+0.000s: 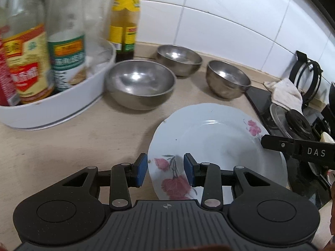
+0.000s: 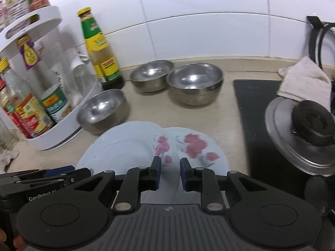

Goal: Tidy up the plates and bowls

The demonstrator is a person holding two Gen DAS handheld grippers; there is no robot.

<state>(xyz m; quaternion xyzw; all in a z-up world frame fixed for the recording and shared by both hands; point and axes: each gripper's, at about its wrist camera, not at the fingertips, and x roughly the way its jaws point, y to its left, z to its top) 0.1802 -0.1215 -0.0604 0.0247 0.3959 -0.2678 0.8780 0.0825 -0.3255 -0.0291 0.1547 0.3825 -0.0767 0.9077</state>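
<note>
While I had both tools on the counter's near edge, my left gripper [image 1: 165, 171] was closed on the near-left rim of the pale blue round plate [image 1: 215, 142] painted with pink flowers, one blue pad against its outer edge and the other on its face. My right gripper [image 2: 170, 174] was closed more narrowly on the same plate's right rim, where a spray of flowers sat just beyond the pads. A second plate [image 2: 201, 156] of the same pattern lay partly under it, showing to the right; I could not tell whether the two touched. Beyond the plates stood three round stainless-steel bowls on the beige countertop [image 1: 62, 146]: the large bowl [image 1: 140, 81] nearest, just beside the white round bottle rack [image 1: 62, 104] at left, the far bowl [image 1: 179, 58] close to the white tiled wall [image 1: 209, 10], and the right bowl [image 1: 228, 77] near the black glass hob [image 2: 251, 108]. All three were upright and empty. A tall green-capped sauce bottle [image 1: 125, 21] with a yellow label stood at the wall behind the large bowl. On the hob lay a crumpled off-white cloth [image 2: 303, 79] and a black burner cap [image 2: 312, 125] on its metal ring.
</note>
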